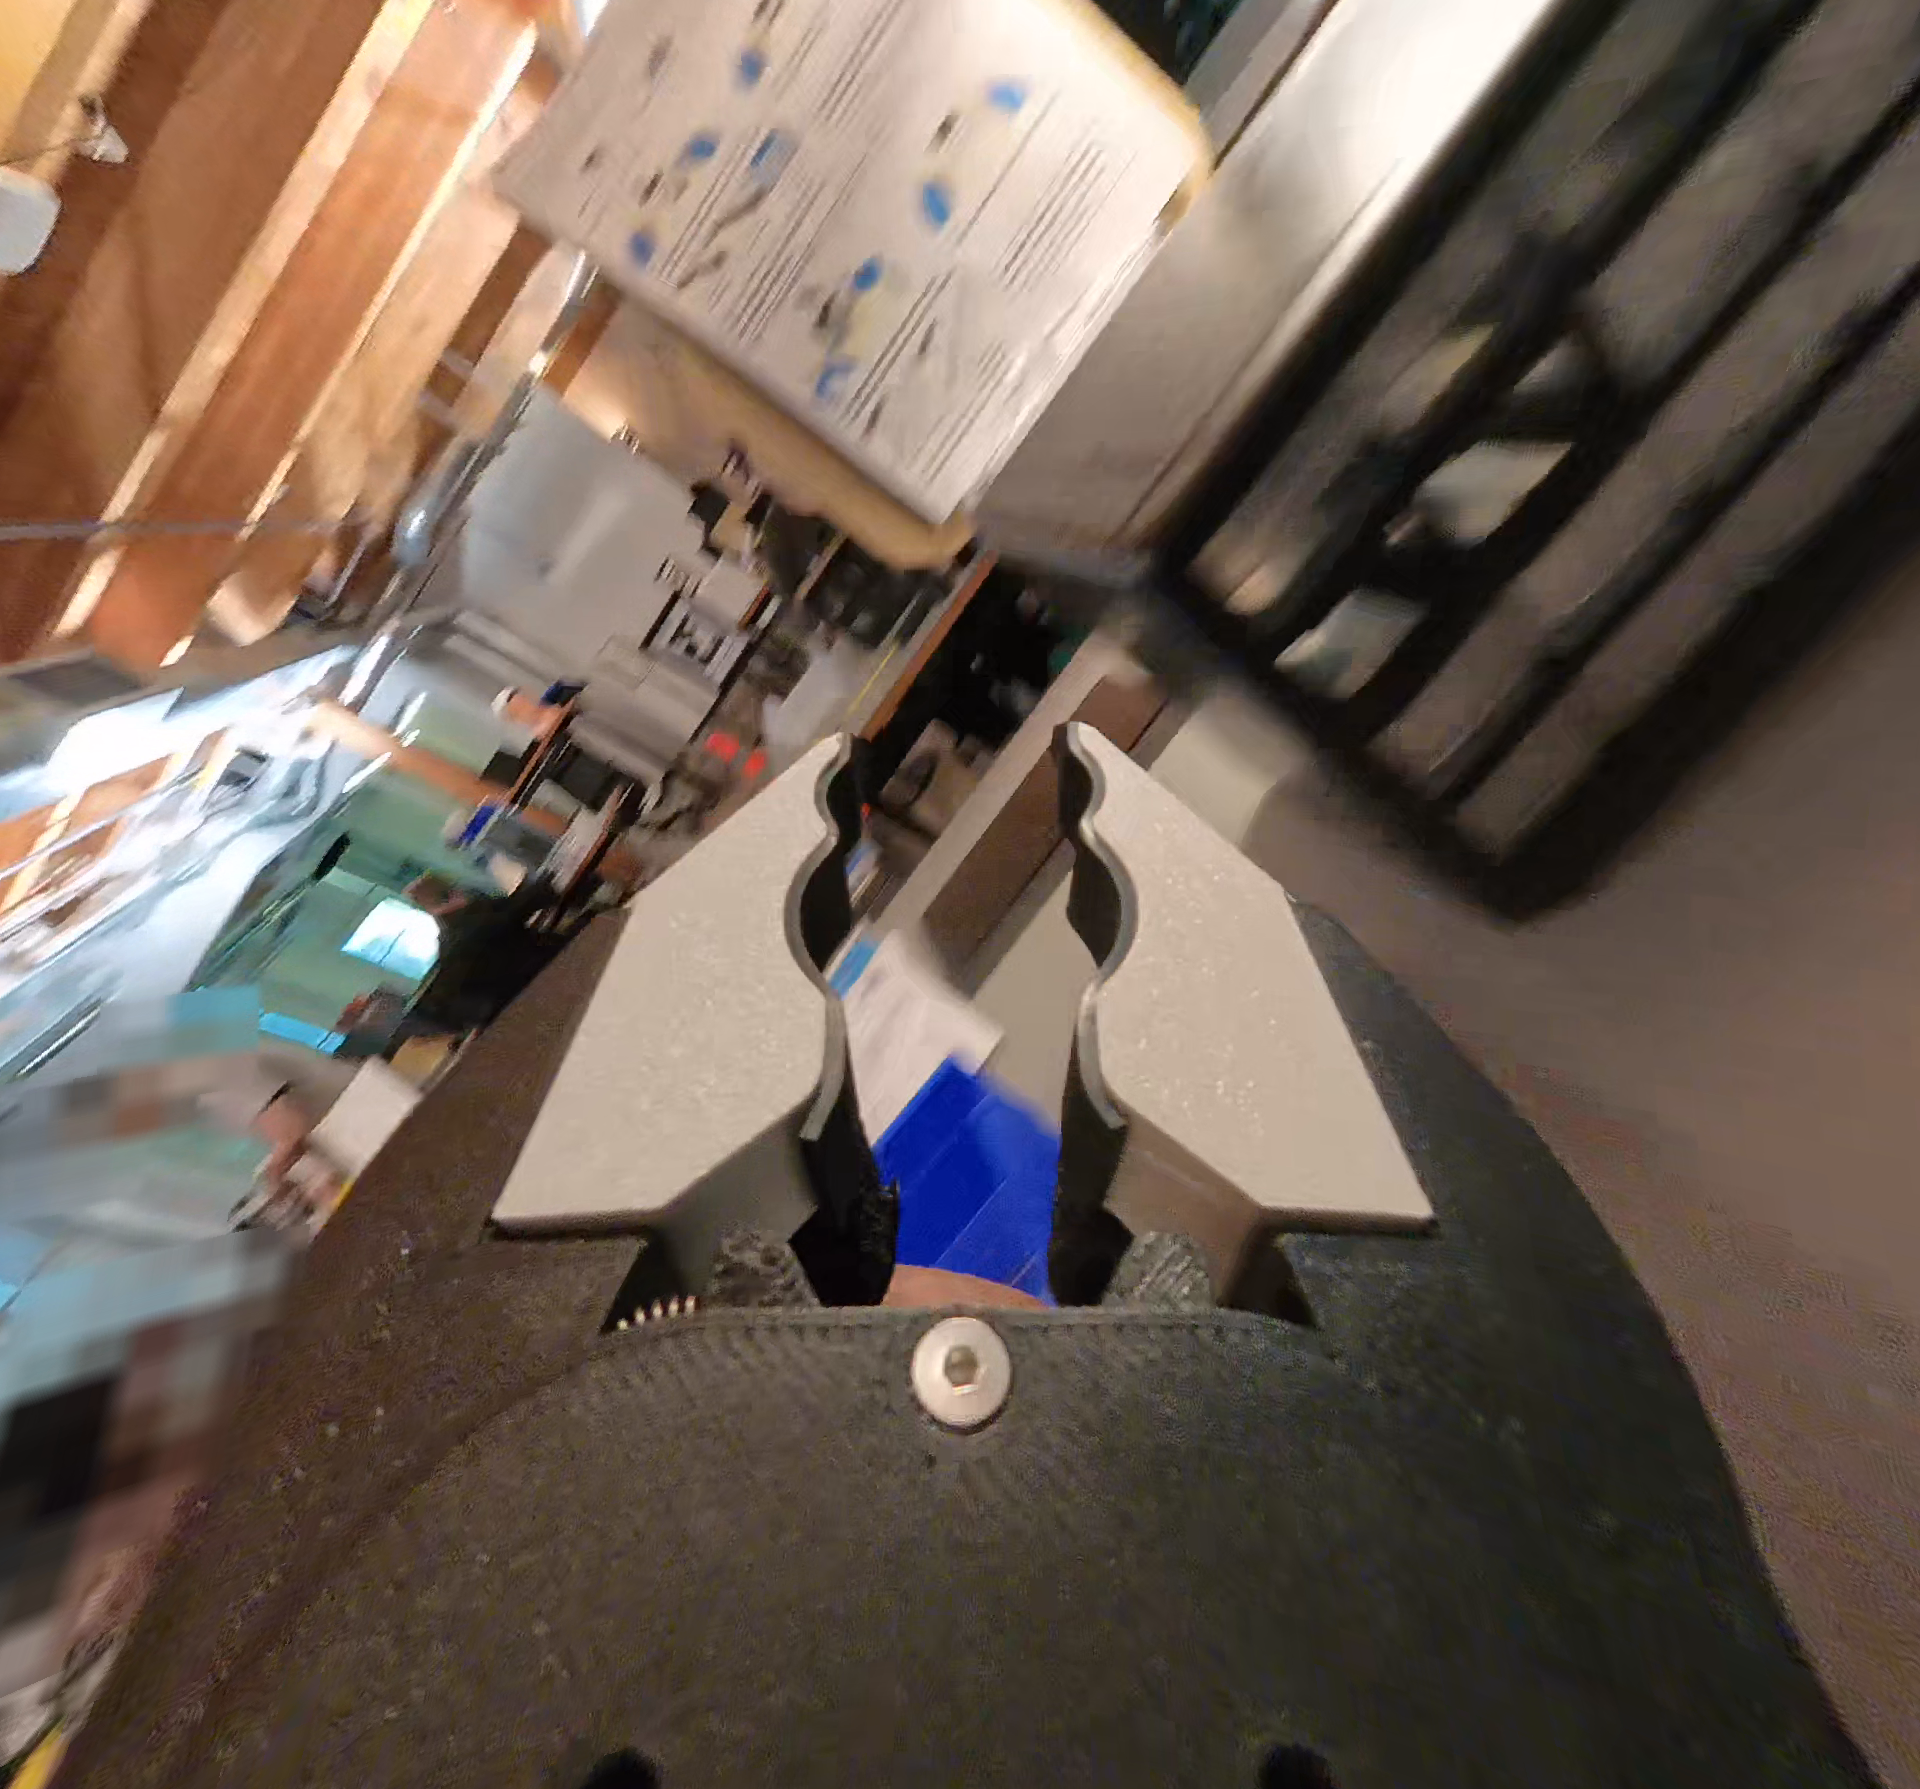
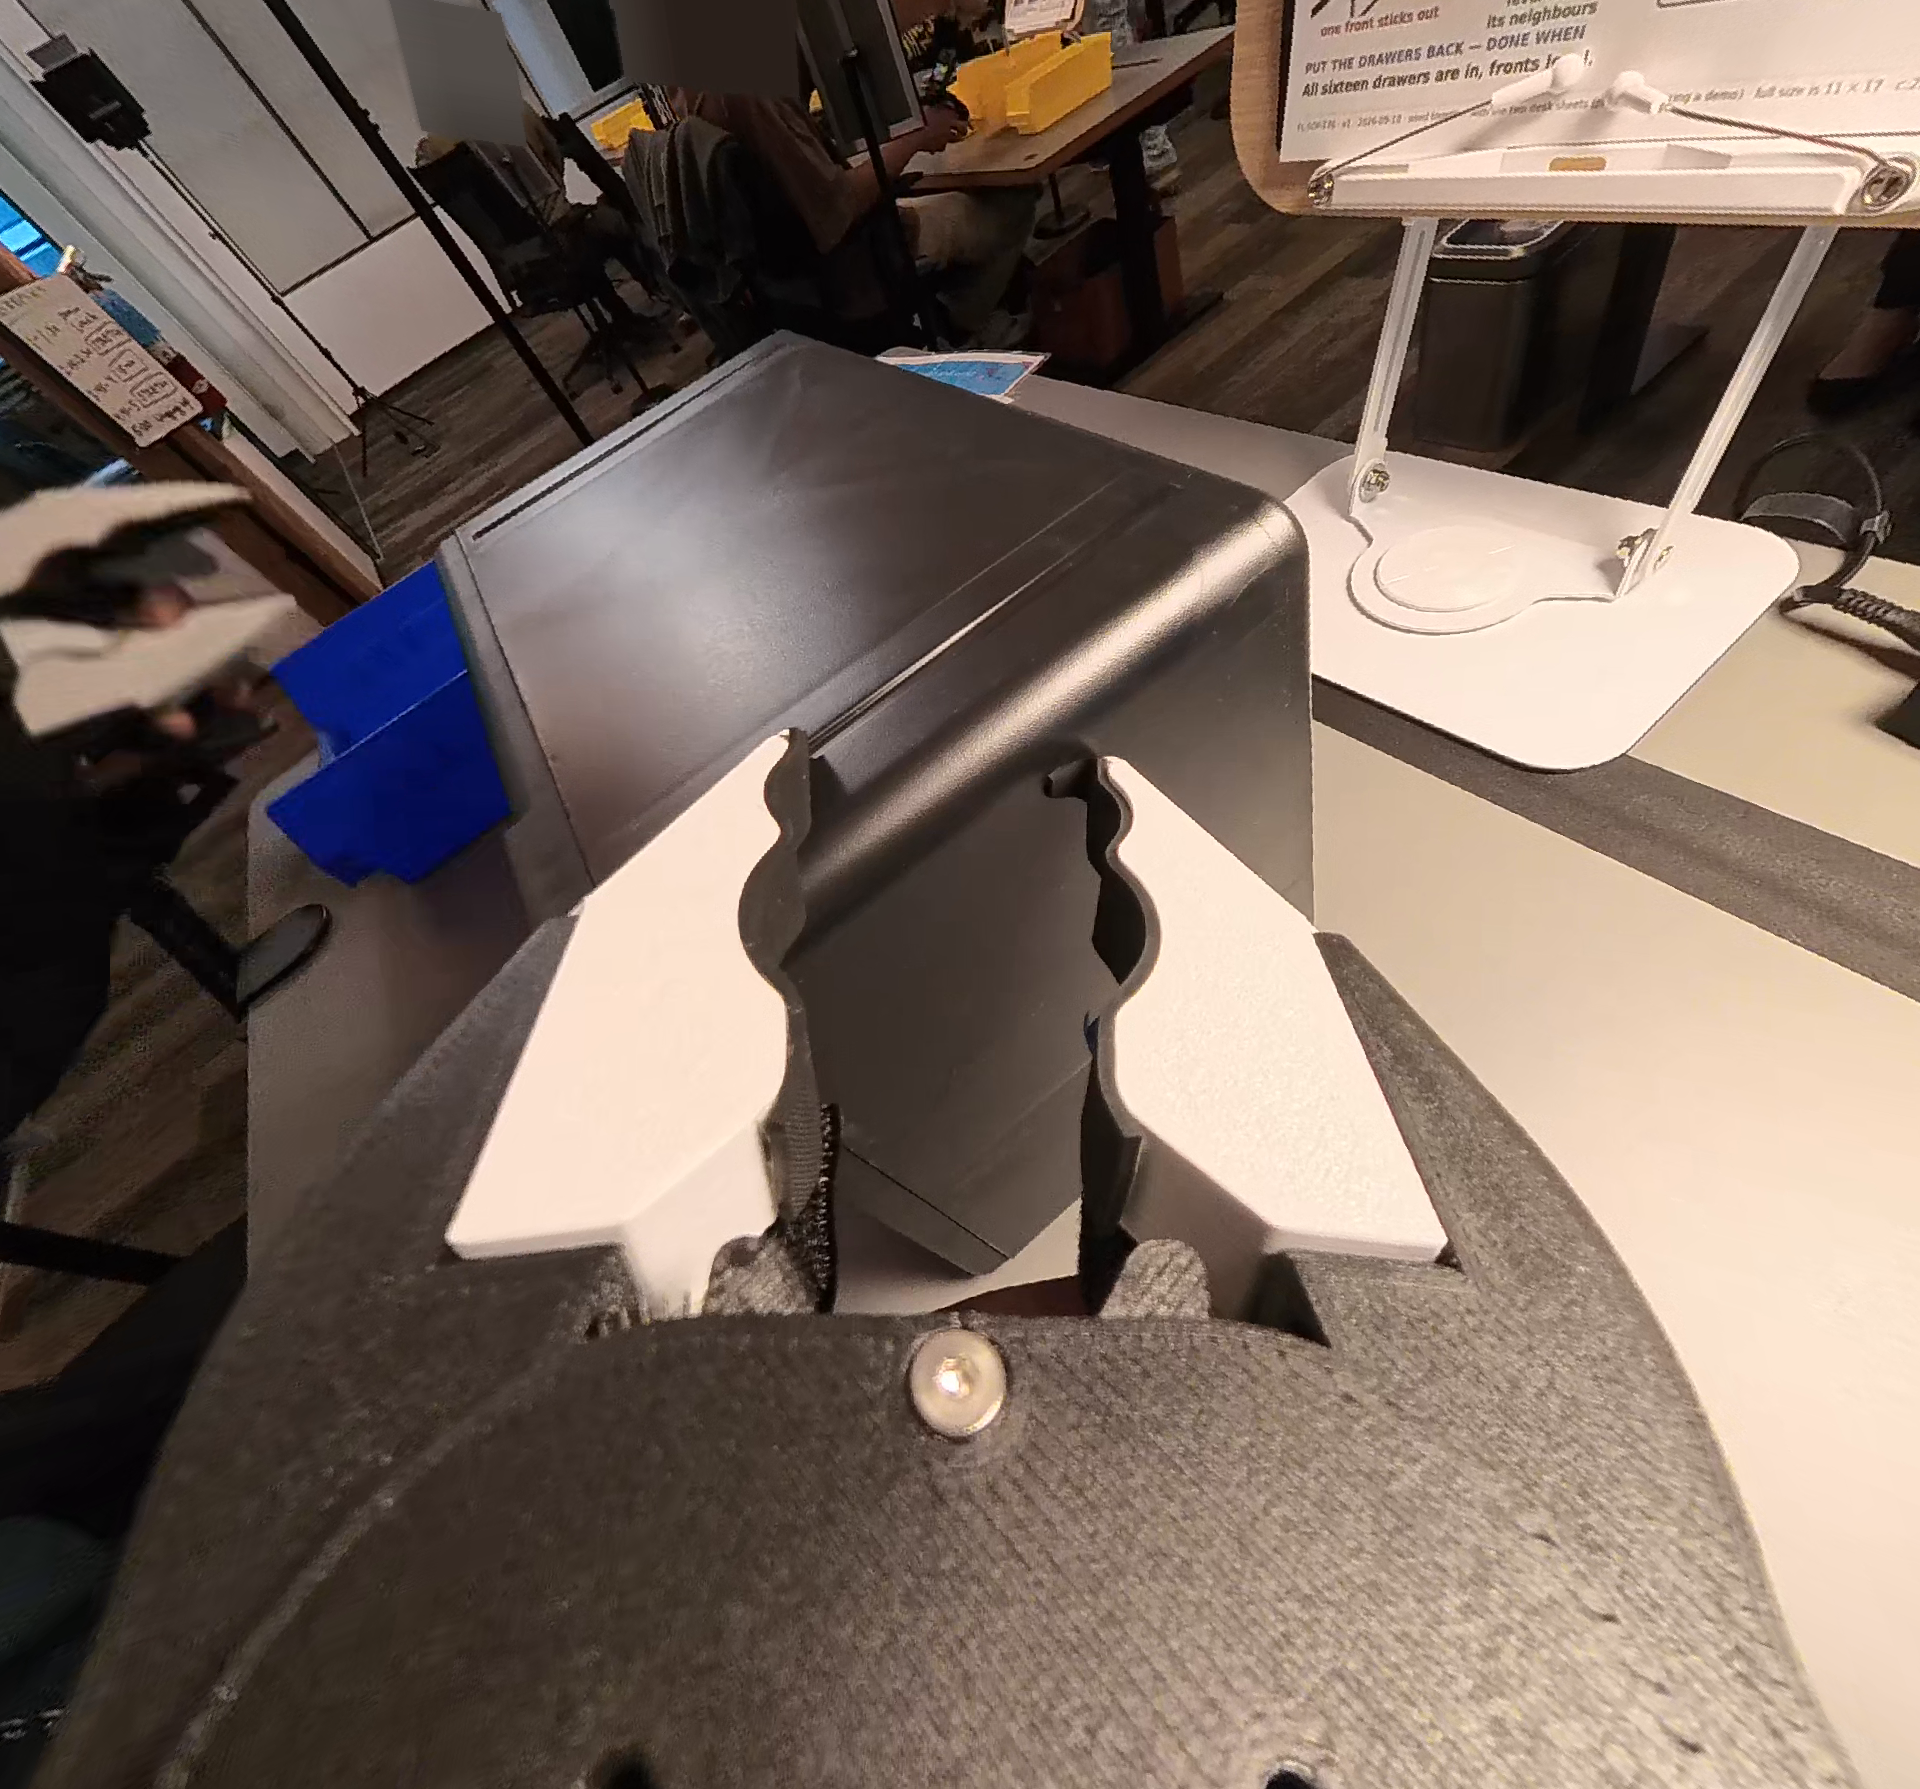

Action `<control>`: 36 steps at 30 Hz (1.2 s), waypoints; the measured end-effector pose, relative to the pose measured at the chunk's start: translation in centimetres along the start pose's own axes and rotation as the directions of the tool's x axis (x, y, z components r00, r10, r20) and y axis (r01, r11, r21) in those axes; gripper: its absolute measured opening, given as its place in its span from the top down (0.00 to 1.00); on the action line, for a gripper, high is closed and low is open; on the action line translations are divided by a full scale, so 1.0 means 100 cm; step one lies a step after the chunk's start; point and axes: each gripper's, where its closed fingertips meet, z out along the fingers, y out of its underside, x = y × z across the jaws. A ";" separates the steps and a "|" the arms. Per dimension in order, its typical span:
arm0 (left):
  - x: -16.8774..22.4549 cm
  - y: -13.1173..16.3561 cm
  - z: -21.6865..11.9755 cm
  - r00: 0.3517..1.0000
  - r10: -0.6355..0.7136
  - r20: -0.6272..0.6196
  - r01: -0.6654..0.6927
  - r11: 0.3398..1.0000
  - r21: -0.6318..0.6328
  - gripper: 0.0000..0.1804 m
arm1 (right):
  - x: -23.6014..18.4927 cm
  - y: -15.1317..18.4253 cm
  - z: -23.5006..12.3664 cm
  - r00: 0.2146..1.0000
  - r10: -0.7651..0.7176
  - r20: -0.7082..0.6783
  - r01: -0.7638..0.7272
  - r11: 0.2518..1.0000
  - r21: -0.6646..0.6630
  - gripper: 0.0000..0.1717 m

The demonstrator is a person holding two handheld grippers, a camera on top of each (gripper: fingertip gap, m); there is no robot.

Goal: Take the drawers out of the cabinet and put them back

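**Inspector:** Busy workshop space is showing behind, with people sitting at far desks. Nearer, a pale tabletop (image 2: 1507, 1064) is carrying the black cabinet (image 2: 883, 596), seen from above and behind its top panel. A white document stand (image 2: 1558, 596) is sitting just beside it.

**Assistant:** And the drawers?

**Inspector:** Blue drawers (image 2: 384, 731) are resting against the cabinet's far side, out of their slots. The left view is heavily blurred; it is showing dark drawer bays (image 1: 1558, 492), though I cannot tell how many are filled.

**Assistant:** Jaw states?

**Inspector:** The right gripper (image 2: 945, 783) is hovering over the cabinet's top edge, jaws spread and pressing on nothing. The left gripper (image 1: 956, 783) is tilting hard in open air, jaws parted with nothing between them.

**Assistant:** Handling?

**Inspector:** My judgement: the drawers are looking like thin, rigid moulded plastic, light and rather slick. Taking hold by the front lip or a side wall would suit, keeping each one level so that it is entering its bay squarely. The cabinet itself is likely light enough to slide, so steadying it seems prudent.
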 end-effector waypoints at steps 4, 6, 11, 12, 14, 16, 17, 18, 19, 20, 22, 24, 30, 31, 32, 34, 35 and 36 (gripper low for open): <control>-0.058 0.093 -0.026 0.998 0.020 -0.060 -0.035 0.967 -0.251 0.77 | 0.000 0.000 0.000 1.000 -0.001 0.003 0.001 1.000 0.005 0.67; -0.055 0.149 -0.036 0.979 -0.042 -0.197 -0.038 0.923 -0.382 0.75 | 0.000 0.000 0.000 1.000 -0.004 0.004 0.004 1.000 0.009 0.67; -0.015 0.251 -0.055 0.872 -0.220 -0.438 -0.103 0.791 -0.603 0.69 | 0.000 0.000 0.000 1.000 -0.012 0.006 0.012 1.000 0.011 0.67; -0.009 0.269 -0.056 0.861 -0.226 -0.456 -0.138 0.759 -0.637 0.68 | 0.000 0.000 0.000 1.000 -0.013 0.005 0.013 1.000 0.011 0.67; 0.002 0.293 -0.054 0.845 -0.232 -0.483 -0.188 0.716 -0.673 0.67 | 0.000 0.000 0.000 1.000 -0.015 0.004 0.015 1.000 0.012 0.67; 0.010 0.309 -0.050 0.835 -0.236 -0.498 -0.215 0.692 -0.690 0.71 | 0.000 0.000 0.000 1.000 -0.019 0.006 0.019 1.000 0.013 0.67; 0.012 0.315 -0.047 0.836 -0.232 -0.497 -0.223 0.685 -0.693 0.74 | 0.000 0.000 0.000 1.000 -0.020 0.008 0.019 1.000 0.013 0.67; 0.012 0.321 -0.044 0.843 -0.223 -0.489 -0.225 0.680 -0.698 0.78 | 0.000 0.000 0.000 1.000 -0.020 0.010 0.020 1.000 0.014 0.67; 0.012 0.325 -0.043 0.847 -0.221 -0.484 -0.226 0.674 -0.703 0.81 | 0.000 0.000 0.000 1.000 -0.021 0.013 0.021 1.000 0.014 0.67; 0.015 0.326 -0.044 0.840 -0.229 -0.492 -0.230 0.672 -0.704 0.87 | 0.000 0.000 0.000 1.000 -0.021 0.016 0.020 1.000 0.014 0.67; 0.018 0.325 -0.049 0.831 -0.231 -0.506 -0.245 0.664 -0.706 0.93 | 0.000 0.000 0.000 1.000 -0.020 0.019 0.020 1.000 0.015 0.67; 0.016 0.320 -0.061 0.820 -0.239 -0.520 -0.267 0.644 -0.717 0.95 | 0.000 0.000 0.000 1.000 -0.019 0.020 0.019 1.000 0.016 0.67; -0.021 0.254 -0.088 0.861 -0.271 -0.430 -0.172 0.641 -0.748 0.96 | 0.000 0.000 0.000 1.000 -0.017 0.022 0.017 1.000 0.015 0.67; -0.029 0.234 -0.090 0.872 -0.269 -0.409 -0.142 0.661 -0.737 0.97 | 0.000 -0.001 0.000 1.000 -0.018 0.021 0.017 1.000 0.015 0.67; -0.035 0.211 -0.089 0.883 -0.265 -0.388 -0.108 0.689 -0.716 0.97 | 0.000 -0.001 0.000 1.000 -0.018 0.020 0.018 1.000 0.014 0.67; -0.035 0.158 -0.086 0.881 -0.286 -0.377 -0.031 0.760 -0.649 0.97 | 0.000 -0.001 0.000 1.000 -0.018 0.020 0.017 1.000 0.014 0.67; -0.028 0.129 -0.083 0.867 -0.308 -0.392 0.010 0.797 -0.605 0.97 | 0.000 -0.001 0.000 1.000 -0.018 0.019 0.017 1.000 0.014 0.67; -0.014 0.101 -0.080 0.844 -0.331 -0.423 0.046 0.829 -0.558 0.97 | 0.000 0.000 0.000 1.000 -0.018 0.017 0.018 1.000 0.013 0.67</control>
